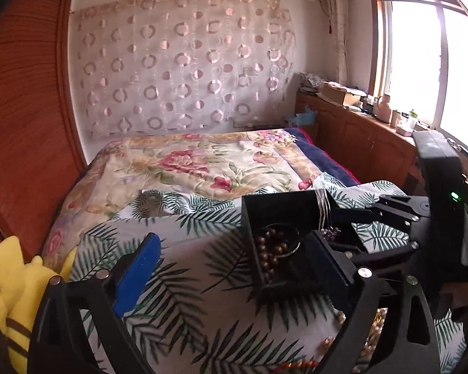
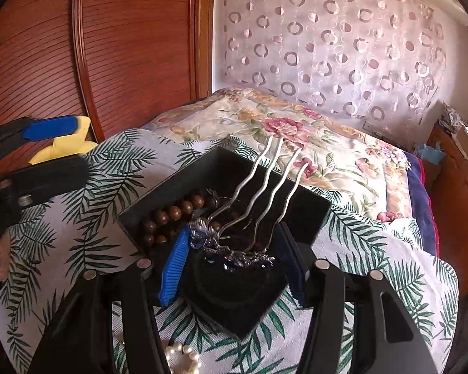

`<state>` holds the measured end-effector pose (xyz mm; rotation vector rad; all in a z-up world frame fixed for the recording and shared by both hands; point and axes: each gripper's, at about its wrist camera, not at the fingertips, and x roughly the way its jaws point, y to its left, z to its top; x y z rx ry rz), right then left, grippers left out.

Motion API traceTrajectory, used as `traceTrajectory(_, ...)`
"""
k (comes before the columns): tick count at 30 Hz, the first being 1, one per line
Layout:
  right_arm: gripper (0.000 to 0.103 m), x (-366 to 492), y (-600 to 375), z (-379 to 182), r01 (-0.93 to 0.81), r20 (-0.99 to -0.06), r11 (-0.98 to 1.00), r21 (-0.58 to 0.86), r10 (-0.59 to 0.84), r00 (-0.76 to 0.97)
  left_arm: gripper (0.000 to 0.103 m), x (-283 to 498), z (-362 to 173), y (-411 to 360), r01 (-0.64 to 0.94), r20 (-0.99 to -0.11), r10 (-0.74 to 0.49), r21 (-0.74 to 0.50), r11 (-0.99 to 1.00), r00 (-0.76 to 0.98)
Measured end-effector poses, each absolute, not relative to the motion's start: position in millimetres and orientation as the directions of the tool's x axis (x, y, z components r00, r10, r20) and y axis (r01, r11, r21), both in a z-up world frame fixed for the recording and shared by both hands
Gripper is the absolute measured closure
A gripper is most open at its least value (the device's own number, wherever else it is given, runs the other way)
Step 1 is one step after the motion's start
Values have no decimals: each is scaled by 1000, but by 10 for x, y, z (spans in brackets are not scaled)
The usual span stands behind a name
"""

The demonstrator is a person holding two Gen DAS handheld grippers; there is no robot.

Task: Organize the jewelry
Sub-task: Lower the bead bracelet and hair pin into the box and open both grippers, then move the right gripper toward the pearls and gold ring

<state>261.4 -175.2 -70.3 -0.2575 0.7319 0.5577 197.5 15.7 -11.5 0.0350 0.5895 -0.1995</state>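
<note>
Right gripper is pinching a silver comb at its jeweled head, over the black box holding wooden beads. Left gripper is gaping wide, holding nothing. Pearls are lying on the cloth.

Left wrist view: low over the leaf-print cloth, facing down the bed toward the curtain wall, window at right; box close ahead-right. Right wrist view: directly above the box, very near, facing the same wall. Shared: box, cloth, bed, curtain, each other's tongs.
</note>
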Motion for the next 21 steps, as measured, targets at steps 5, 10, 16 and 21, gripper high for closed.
traceTrajectory(5,32,2595,-1710,-694,-561,-684,827,-42,385,619,7,1829,-161,271,194,-556,-176,-25,981,812)
traceTrajectory(10,30,2394,-1818,-574,-558,-662,829,-31,401,633,7,1675,-205,315,193,-560,-173,-23,981,810)
traceTrajectory(16,30,1848,-2045,-486,-585,-647,811,-15,437,624,7,1369,-315,283,219,-566,-198,-32,975,800)
traceTrajectory(21,45,1482,-2227,-645,-602,-685,798,18,448,574,7,1095,-496,296,236,-596,-217,-48,971,773)
